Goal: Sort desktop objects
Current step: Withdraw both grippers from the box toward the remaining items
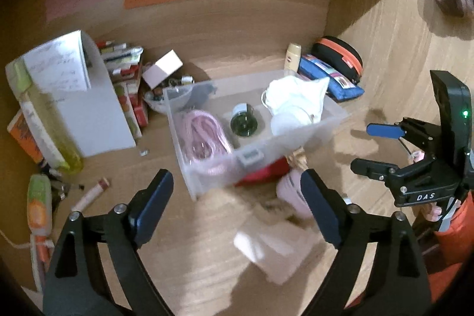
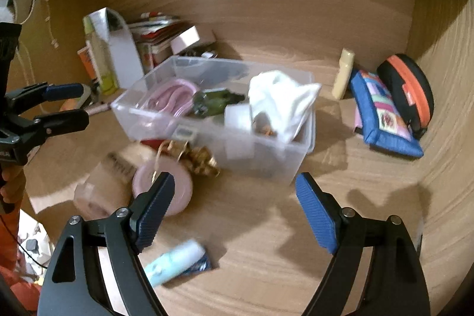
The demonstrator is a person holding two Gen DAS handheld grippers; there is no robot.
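Both tongs spread and empty: right tongs (image 2: 235, 212) hover over the wooden surface (image 2: 340, 197), left tongs (image 1: 237, 203) likewise. Nearest loose item for the right is the pale blue tube (image 2: 174, 261) at 7 o'clock, long axis running 8-to-2; clear bin (image 2: 299, 165) sits at 12. Desk alcove, wood walls, cluttered.

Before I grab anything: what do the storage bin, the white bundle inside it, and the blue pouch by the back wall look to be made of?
Storage bin: looks like frosted translucent plastic; its contents show hazily through rigid walls.
White bundle: probably soft fabric or thin film, since it is crumpled into peaks; blur leaves that open.
Blue pouch: seems to be padded woven cloth with a matte finish, a patchwork panel and soft edges.
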